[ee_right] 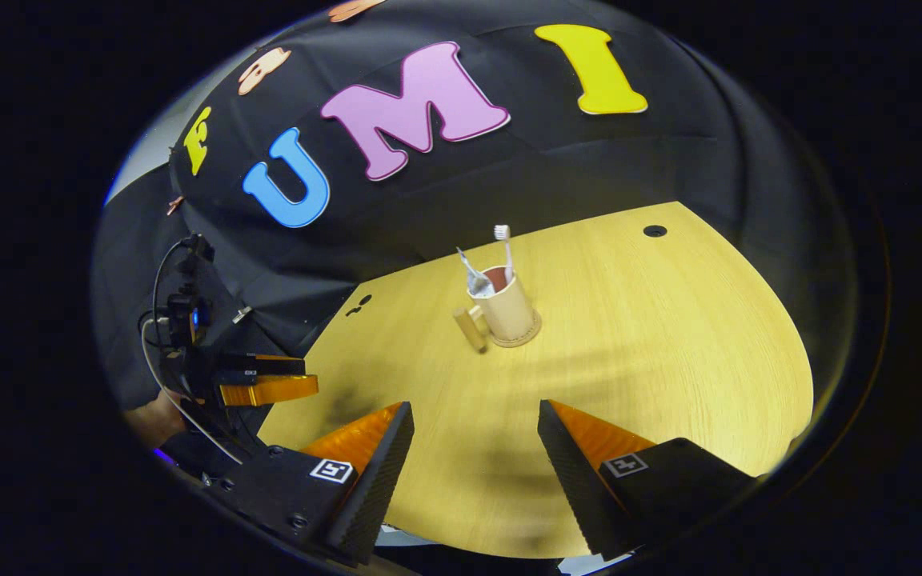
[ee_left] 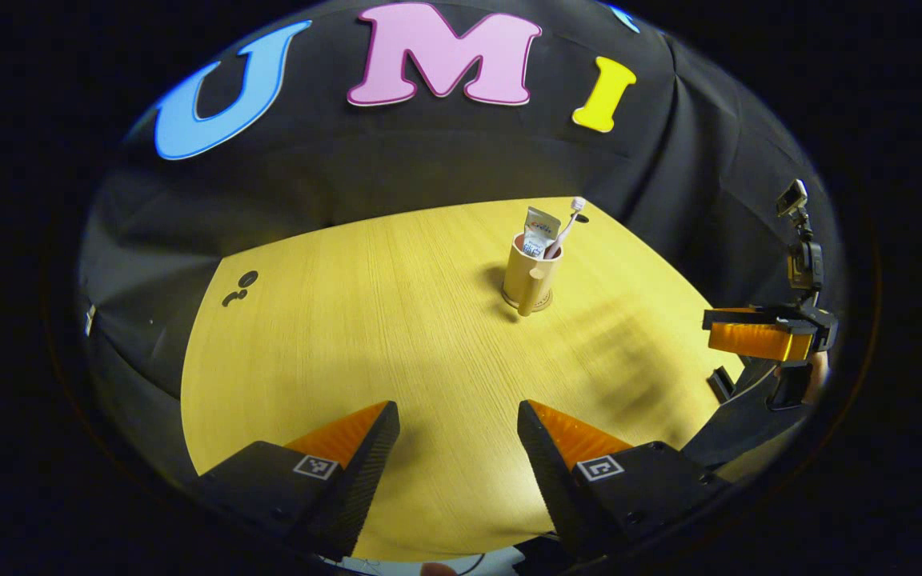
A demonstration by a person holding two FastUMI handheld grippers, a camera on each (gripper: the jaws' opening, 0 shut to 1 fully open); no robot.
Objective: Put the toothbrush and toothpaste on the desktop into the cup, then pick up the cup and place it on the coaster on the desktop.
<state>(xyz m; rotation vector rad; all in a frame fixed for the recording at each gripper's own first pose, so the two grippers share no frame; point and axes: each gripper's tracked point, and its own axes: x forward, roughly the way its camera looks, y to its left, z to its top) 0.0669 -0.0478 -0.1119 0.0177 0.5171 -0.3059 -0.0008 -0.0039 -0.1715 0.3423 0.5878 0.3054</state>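
My left gripper (ee_left: 458, 416) hangs nearest, fingers spread wide over bare desktop (ee_left: 349, 336), holding nothing; my right gripper (ee_right: 475, 416) gapes likewise. Beyond both, the cup (ee_left: 531, 276) stands on the coaster (ee_left: 543, 303), with toothbrush (ee_left: 567, 226) and toothpaste (ee_left: 539, 232) upright inside it.

- Pretty clearly a staged recording booth, not anyone's actual bathroom or home
- black cloth (ee_left: 445, 160) hangs as the backdrop all the way round, draped and creased
- one bare wooden desktop (ee_left: 365, 336) with cable holes (ee_right: 655, 231) cut in it, office-desk style
- small camera on a stand (ee_left: 799, 240) sits at the desk's edge
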